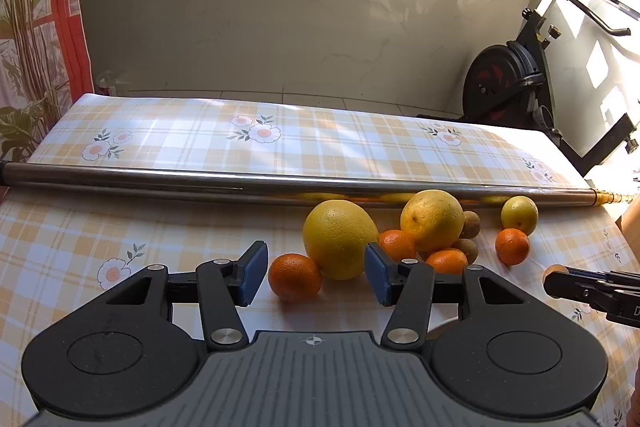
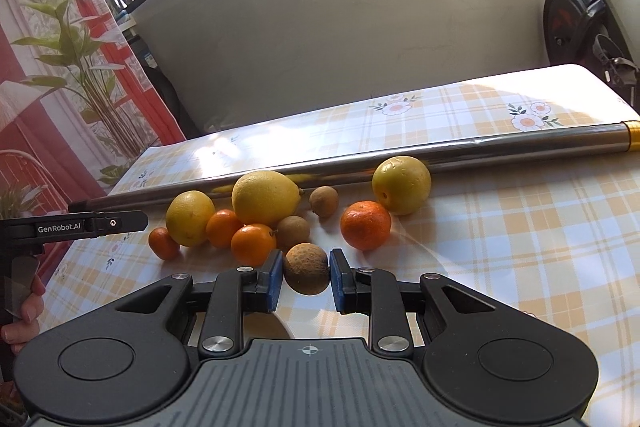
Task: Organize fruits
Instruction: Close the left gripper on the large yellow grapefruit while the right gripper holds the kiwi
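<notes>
1. Right tool (image 2: pixel 307 277) pinching a round, rough-skinned brown fruit (image 2: pixel 306 269) between its blue pads, at the near edge of the fruit cluster; whether lifted clear of the plaid, flower-printed counter (image 2: pixel 520 227) or resting on it, cannot tell
2. Left tool (image 1: pixel 316 277) spread wide and empty, low over the counter, aimed at a small orange mandarin (image 1: pixel 295 277) that touches a large yellow citrus (image 1: pixel 340 239)
3. Rest of the fruit loose in a bunch just in front of a long shiny metal pole (image 2: pixel 480 151): a big pointed yellow lemon-like fruit (image 2: pixel 265 197), a round yellow fruit (image 2: pixel 401 185) against the pole, a bright orange mandarin (image 2: pixel 365 225) near it, two more brown fruits (image 2: pixel 324 201) and further small mandarins (image 2: pixel 253 245)
4. Step in hand, by judgement: sorting by kind, with the first brown fruit gripped and ready to carry off; no bowl or tray visible, so probably grouping on the bare cloth
5. Next move calls for: raising the brown fruit straight up, clear of the neighbouring mandarins, then setting it on bare cloth well apart from the citrus
6. For the left tool: closing on the near mandarin without nudging the large citrus, likely to roll
</notes>
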Demonstrator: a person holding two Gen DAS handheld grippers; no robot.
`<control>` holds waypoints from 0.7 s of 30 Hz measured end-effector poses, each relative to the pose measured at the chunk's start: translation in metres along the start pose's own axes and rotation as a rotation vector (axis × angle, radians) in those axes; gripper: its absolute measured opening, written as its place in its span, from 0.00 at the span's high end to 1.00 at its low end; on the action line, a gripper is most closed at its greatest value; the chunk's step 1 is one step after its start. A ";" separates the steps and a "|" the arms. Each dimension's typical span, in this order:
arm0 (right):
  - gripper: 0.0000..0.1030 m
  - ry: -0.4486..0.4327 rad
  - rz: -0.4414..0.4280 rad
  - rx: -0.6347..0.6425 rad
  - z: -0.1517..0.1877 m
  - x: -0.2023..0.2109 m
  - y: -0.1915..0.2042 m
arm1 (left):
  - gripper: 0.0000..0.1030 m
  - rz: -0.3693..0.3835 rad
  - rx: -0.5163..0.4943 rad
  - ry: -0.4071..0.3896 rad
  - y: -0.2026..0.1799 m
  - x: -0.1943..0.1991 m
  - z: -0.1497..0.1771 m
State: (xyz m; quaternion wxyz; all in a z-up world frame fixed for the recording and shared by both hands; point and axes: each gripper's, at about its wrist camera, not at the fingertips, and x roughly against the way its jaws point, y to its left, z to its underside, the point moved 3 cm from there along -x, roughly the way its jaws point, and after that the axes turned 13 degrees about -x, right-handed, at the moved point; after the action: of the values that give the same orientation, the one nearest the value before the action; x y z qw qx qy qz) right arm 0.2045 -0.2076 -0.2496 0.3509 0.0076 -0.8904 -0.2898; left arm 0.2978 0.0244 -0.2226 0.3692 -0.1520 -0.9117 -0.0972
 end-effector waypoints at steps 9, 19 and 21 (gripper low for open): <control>0.78 0.001 -0.002 -0.013 0.002 0.000 -0.002 | 0.37 0.045 0.122 0.020 -0.001 -0.030 -0.026; 0.78 0.010 -0.006 -0.029 0.005 -0.002 -0.007 | 0.37 0.075 0.199 0.144 0.004 -0.074 -0.026; 0.78 0.012 -0.008 -0.032 0.005 -0.002 -0.007 | 0.37 0.078 0.191 0.159 0.002 -0.080 -0.024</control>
State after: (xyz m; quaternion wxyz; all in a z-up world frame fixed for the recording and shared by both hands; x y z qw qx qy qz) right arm 0.2014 -0.2102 -0.2579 0.3552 0.0074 -0.8835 -0.3052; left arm 0.3685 0.0023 -0.2620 0.4565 -0.1435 -0.8781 -0.0070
